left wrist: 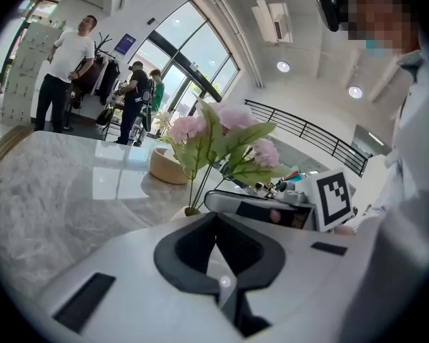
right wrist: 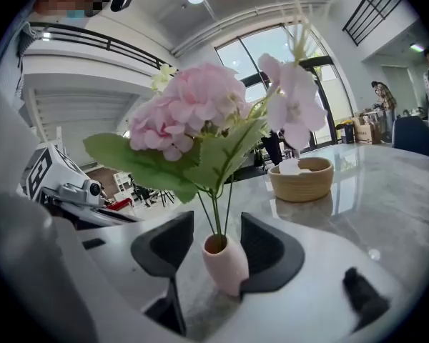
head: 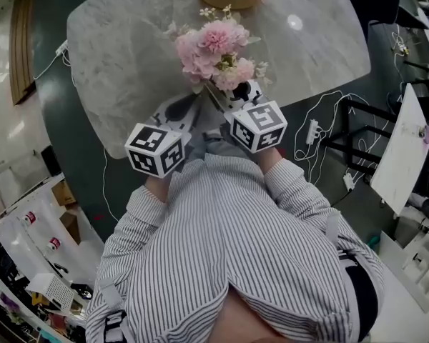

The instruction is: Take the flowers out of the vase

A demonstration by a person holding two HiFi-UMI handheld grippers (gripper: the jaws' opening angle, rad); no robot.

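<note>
Flowers [right wrist: 193,113] still in vase [right wrist: 226,264] on tabletop [head: 129,63], nothing out yet. Right gripper [right wrist: 216,241] released, jaws straddling vase. Left gripper [left wrist: 218,243] clenched, empty. Whole pull-out remains.

left gripper [left wrist: 216,224]: jaws closed together, nothing between them, left of centre in head view | right gripper [right wrist: 218,243]: jaws spread wide, right of centre | left arm [head: 136,216], right arm [head: 294,184]: striped sleeves, forearms reaching up-frame side by side

Glossy marble-look table [head: 121,70], matt pink vase [right wrist: 227,264], wood-toned bowl [right wrist: 301,183], striped cloth shirt [head: 236,234]
</note>
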